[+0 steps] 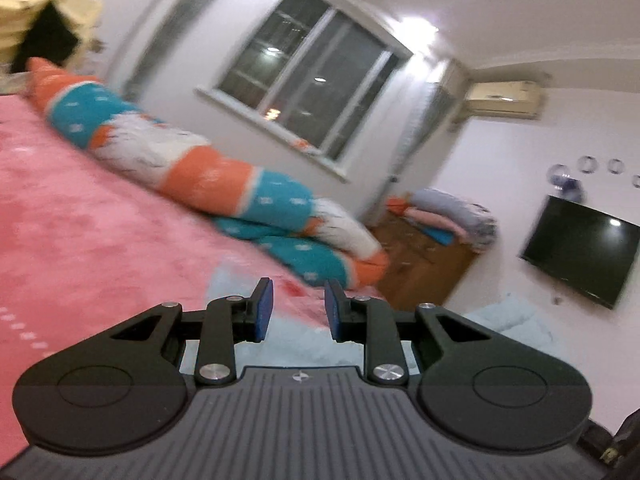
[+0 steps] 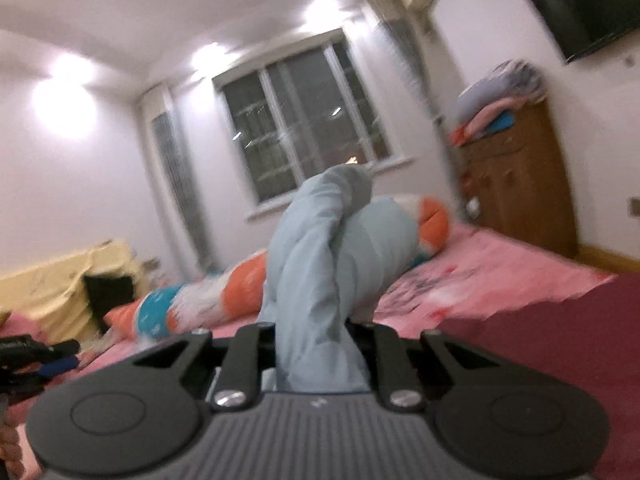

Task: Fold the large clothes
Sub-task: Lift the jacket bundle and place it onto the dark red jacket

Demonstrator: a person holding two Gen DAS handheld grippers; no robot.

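Gripping one pale-blue garment (image 2: 316, 280); two grippers.

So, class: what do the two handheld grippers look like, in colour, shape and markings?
The left gripper has a grey ribbed body with a small pale logo, black linkage arms ending in round discs, silver screws and blue pads. The right gripper has the same grey ribbed body, black arms and silver screws. No cables or sleeves show.

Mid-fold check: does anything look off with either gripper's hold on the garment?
Yes. The right gripper clamps a thick bunch of the light blue garment, but the left gripper shows a bare gap between its blue pads, so it seems to hold nothing.
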